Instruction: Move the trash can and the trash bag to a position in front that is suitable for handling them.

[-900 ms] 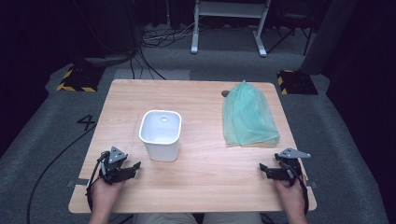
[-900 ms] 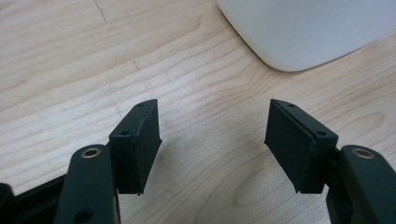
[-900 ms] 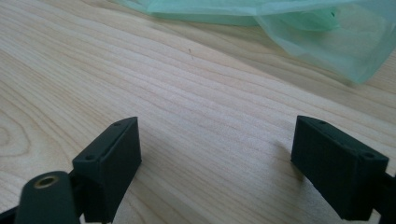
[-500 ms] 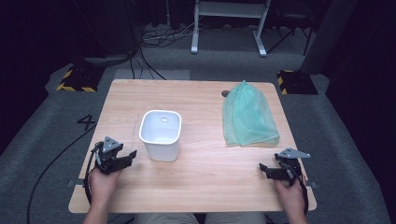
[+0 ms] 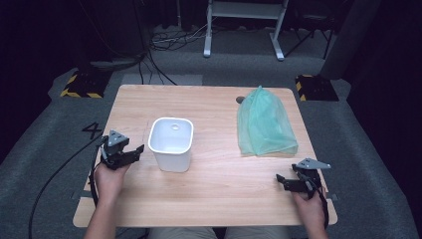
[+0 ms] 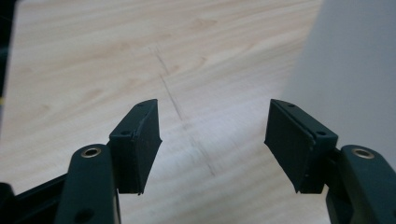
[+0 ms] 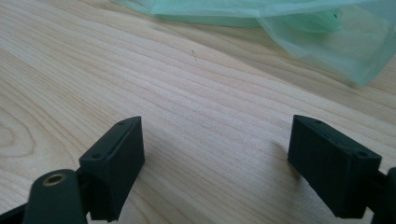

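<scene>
A white square bin (image 5: 171, 142) stands open-topped on the wooden table (image 5: 219, 199), left of centre. Its wall (image 6: 355, 70) rises at the right in the left gripper view. My left gripper (image 5: 135, 152) is held just left of the bin, jaws pointing at it, open with nothing between them (image 6: 212, 126). A translucent green plastic bag (image 5: 263, 124) lies crumpled at the back right, and its near edge (image 7: 280, 18) crosses the top of the right gripper view. My right gripper (image 5: 281, 182) rests low near the front right corner, open and empty (image 7: 215, 140), a little short of the bag.
A small dark object (image 5: 240, 99) lies at the table's far edge beside the bag. Grey carpet surrounds the table, with cables (image 5: 149, 64) and a white stand (image 5: 244, 20) behind it. Bare wood lies between the bin and the bag.
My left gripper has moved away from the near edge and slightly left, up beside the bin. The right gripper, bin and bag have stayed put.
</scene>
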`<state>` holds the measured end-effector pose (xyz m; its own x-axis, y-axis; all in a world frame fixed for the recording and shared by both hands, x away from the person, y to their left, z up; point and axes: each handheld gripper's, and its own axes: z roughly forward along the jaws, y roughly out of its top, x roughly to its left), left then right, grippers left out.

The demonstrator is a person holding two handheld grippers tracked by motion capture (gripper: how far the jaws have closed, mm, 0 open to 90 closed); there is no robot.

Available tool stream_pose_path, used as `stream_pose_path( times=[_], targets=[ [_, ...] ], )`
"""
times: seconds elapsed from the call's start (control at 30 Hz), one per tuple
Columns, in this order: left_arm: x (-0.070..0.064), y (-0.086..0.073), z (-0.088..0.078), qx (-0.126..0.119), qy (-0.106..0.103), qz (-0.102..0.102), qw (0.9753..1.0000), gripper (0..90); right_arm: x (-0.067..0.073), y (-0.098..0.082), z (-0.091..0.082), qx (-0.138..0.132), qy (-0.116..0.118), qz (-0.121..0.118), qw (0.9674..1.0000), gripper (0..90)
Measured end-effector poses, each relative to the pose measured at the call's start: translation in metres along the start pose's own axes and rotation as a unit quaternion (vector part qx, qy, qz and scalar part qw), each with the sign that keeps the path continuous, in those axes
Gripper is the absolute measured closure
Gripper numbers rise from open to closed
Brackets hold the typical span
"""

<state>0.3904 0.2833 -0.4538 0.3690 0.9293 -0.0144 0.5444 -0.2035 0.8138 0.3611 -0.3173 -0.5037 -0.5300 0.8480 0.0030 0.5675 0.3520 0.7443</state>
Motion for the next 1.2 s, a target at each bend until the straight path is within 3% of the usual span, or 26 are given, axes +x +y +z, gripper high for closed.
stream_pose_path(
  times=[0.07, 0.2, 0.23, 0.27, 0.3, 0.5, 0.73, 0.83, 0.93, 1.0, 1.13, 1.2],
  targets=[
    [0.000, 0.003, 0.008, -0.004, -0.012, -0.007, 0.9999, 34.2, 0.000, 0.000, 0.000, 0.000, 0.000, 0.000, 1.0000, 18.5],
    [-0.012, 0.004, 0.022, 0.001, -0.046, 0.008, 0.9989, 34.2, 0.000, 0.000, 0.000, 0.000, 0.001, 0.001, 1.0000, 18.4],
    [-0.017, 0.005, 0.024, 0.006, -0.046, 0.017, 0.9988, 34.2, 0.000, 0.000, 0.000, 0.000, 0.000, 0.000, 1.0000, 18.6],
    [-0.025, 0.007, 0.024, 0.012, -0.035, 0.041, 0.9984, 35.4, 0.000, 0.000, 0.000, -0.001, 0.002, 0.000, 1.0000, 20.9],
    [-0.025, 0.007, 0.024, 0.012, -0.035, 0.041, 0.9984, 35.6, 0.000, 0.000, 0.000, -0.001, 0.002, 0.000, 1.0000, 20.9],
    [-0.040, 0.008, 0.024, 0.012, -0.065, 0.044, 0.9968, 35.6, 0.005, 0.005, -0.001, -0.001, 0.030, -0.016, 0.9994, 45.2],
    [-0.063, 0.011, 0.026, 0.008, -0.095, 0.054, 0.9940, 35.7, 0.033, 0.029, -0.001, -0.020, 0.055, -0.071, 0.9957, 49.0],
    [-0.070, 0.011, 0.029, 0.007, -0.113, 0.043, 0.9927, 35.7, 0.041, 0.042, 0.002, -0.024, 0.065, -0.082, 0.9943, 51.2],
    [-0.082, 0.012, 0.032, 0.014, -0.115, 0.062, 0.9914, 35.9, 0.053, 0.061, 0.015, -0.025, 0.078, -0.088, 0.9927, 53.3],
    [-0.089, 0.013, 0.034, 0.020, -0.119, 0.074, 0.9900, 35.9, 0.056, 0.064, 0.018, -0.025, 0.080, -0.090, 0.9923, 53.5],
    [-0.098, 0.014, 0.036, 0.018, -0.128, 0.075, 0.9888, 35.9, 0.078, 0.087, 0.037, -0.029, 0.097, -0.108, 0.9890, 56.9],
    [-0.100, 0.014, 0.039, 0.016, -0.123, 0.074, 0.9895, 35.9, 0.081, 0.091, 0.040, -0.031, 0.101, -0.106, 0.9888, 57.7]
  ],
)
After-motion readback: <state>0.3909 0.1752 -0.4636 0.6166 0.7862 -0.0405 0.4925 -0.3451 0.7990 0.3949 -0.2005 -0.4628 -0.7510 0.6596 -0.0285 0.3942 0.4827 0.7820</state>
